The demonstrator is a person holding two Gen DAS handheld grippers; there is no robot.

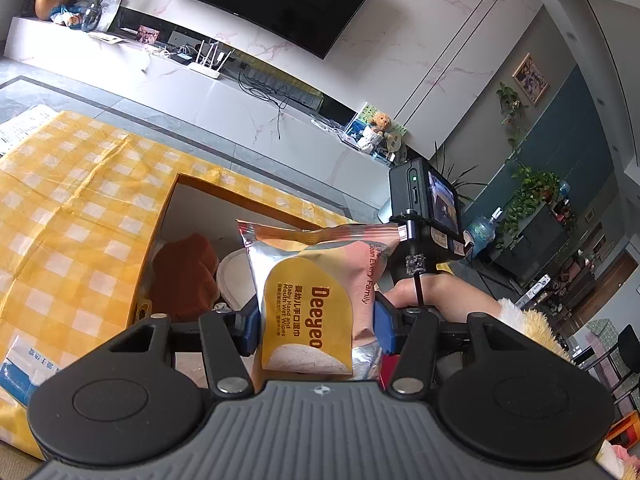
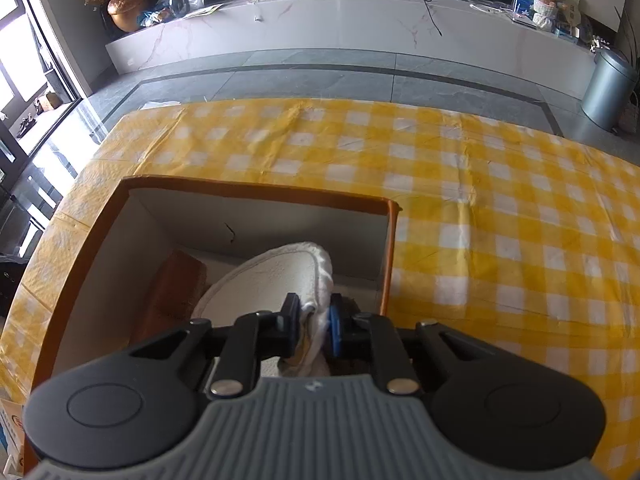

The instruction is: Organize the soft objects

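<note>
the left gripper (image 1: 316, 320) has its jaws clamped on a pack of wet wipes (image 1: 316, 300), pink and yellow with silver edges and the word "deegeo" on the front. the pack stands upright between the blue pads, held above the near end of an open cardboard box (image 1: 168, 216). the box sits on a tabletop covered by a yellow and white checked cloth (image 1: 72, 208).

inside the box, the left wrist view shows a brown soft item (image 1: 184, 276) against the left wall and, beside it, part of a white cloth pad (image 1: 236, 276) half hidden behind the wipes. the right wrist view looks down into the same box (image 2: 256, 194), with its orange rim and pale inner walls. there the brown soft item (image 2: 176, 288) lies along the left side on the bottom, and the white cloth pad (image 2: 272, 276), oval with a stitched border, leans up from the floor of the box toward the camera.

the right gripper (image 2: 314, 320) has its jaws drawn narrow on the near edge of that white pad, bunching the fabric between the pads. in the left wrist view the person's right hand (image 1: 424, 292) shows just beyond the wipes, under a small black camera unit (image 1: 424, 196).

a blue and white packet (image 1: 24, 364) lies on the cloth at the left edge, outside the box.
</note>
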